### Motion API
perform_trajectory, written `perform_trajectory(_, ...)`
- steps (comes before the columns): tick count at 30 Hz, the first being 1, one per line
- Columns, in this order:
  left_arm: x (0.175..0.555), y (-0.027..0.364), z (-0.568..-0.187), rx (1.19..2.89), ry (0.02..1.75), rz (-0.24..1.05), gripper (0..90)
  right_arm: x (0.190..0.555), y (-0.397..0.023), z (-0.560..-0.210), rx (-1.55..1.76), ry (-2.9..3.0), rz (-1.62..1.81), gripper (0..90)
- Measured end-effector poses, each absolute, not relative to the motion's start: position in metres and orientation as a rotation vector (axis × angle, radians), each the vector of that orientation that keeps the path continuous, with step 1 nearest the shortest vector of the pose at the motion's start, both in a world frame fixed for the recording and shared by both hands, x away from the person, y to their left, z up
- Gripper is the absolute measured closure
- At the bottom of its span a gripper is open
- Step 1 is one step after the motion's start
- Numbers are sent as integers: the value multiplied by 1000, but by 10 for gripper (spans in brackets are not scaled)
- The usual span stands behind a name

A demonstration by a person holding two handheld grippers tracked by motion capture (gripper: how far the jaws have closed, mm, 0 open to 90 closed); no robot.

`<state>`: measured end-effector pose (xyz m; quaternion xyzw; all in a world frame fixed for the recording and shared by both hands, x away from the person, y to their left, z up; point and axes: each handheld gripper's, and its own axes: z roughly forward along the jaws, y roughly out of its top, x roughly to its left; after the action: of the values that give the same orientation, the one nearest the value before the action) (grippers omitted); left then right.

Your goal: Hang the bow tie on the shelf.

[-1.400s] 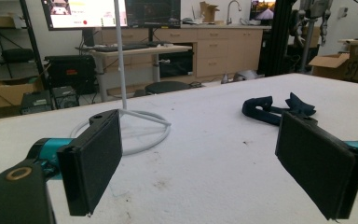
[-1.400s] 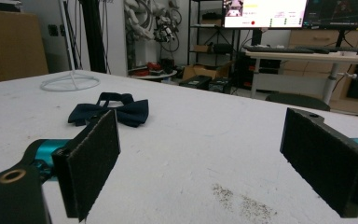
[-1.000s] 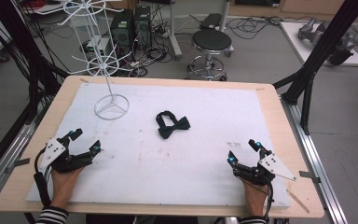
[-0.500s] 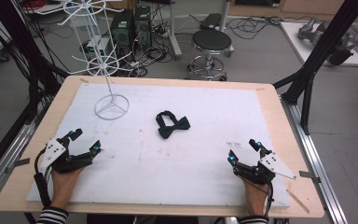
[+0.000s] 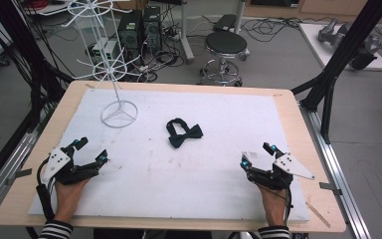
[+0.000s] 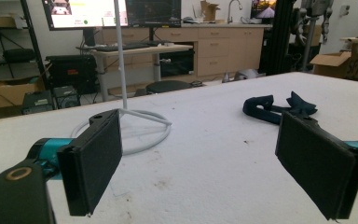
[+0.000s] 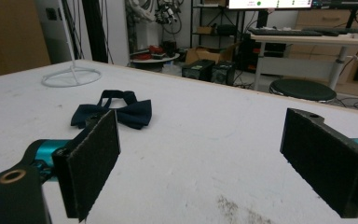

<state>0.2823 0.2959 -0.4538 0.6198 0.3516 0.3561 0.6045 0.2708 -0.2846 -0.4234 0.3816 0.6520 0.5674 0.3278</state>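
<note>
A dark navy bow tie lies flat near the middle of the white table mat; it also shows as the bow tie and the bow tie. A white wire display stand rises from its ring base at the back left, seen too as the stand and the stand. My left gripper rests at the front left, open, nothing between its jaws. My right gripper rests at the front right, open and empty. Both sit well short of the bow tie.
The mat lies on a wooden tabletop framed by black struts. Behind the table stand a round stool and computer towers on the floor with cables.
</note>
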Motion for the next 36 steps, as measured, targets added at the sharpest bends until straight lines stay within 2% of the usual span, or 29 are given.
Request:
perform_trajectory(13,283,296,-454,1436,816,823,150,300,-249,-385,946,1857,1434,110)
perform_trajectory(36,283,295,-454,1439,819,824,150,360,-178,-345,908,2099,1389,110)
